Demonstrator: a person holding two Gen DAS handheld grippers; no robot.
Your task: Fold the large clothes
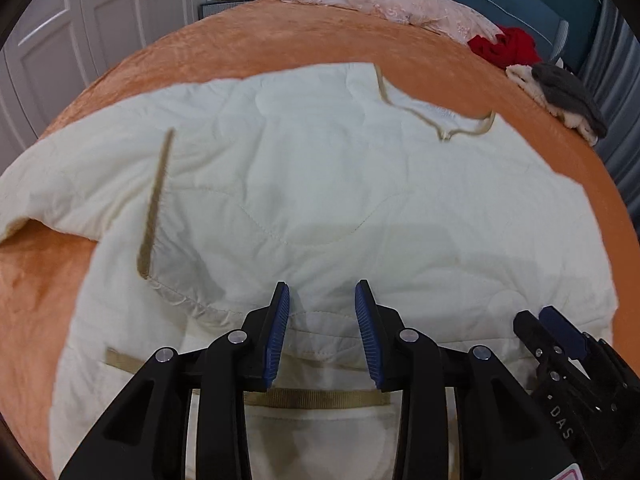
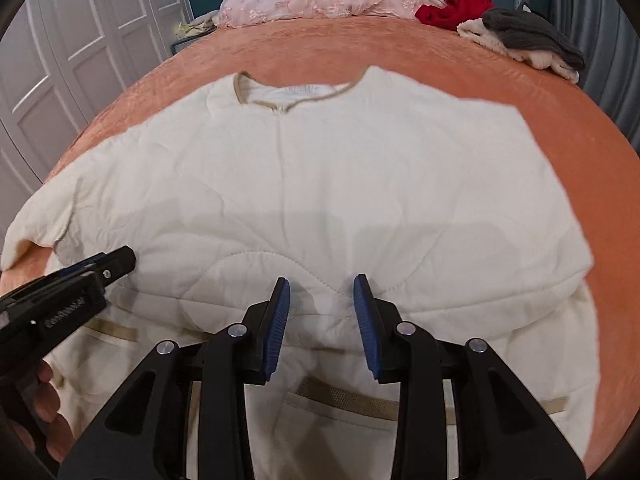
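Left wrist view: the left gripper (image 1: 322, 300) hangs with jaws spread wide, holding nothing, over the folded-up lower edge of the cream quilted jacket with tan trim (image 1: 320, 184), spread on the orange velvet bedspread (image 1: 280, 40). The right gripper (image 2: 322, 296), likewise spread and empty, hovers alongside. Judged mid-fold: next, pinch the fold's edge and carry it toward the collar (image 2: 300, 92).

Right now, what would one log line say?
cream quilted jacket: spread on orange bedspread | left gripper: open | right gripper: open

quilted matt cloth jacket (image 2: 320, 184); velvety bedspread (image 2: 280, 48).
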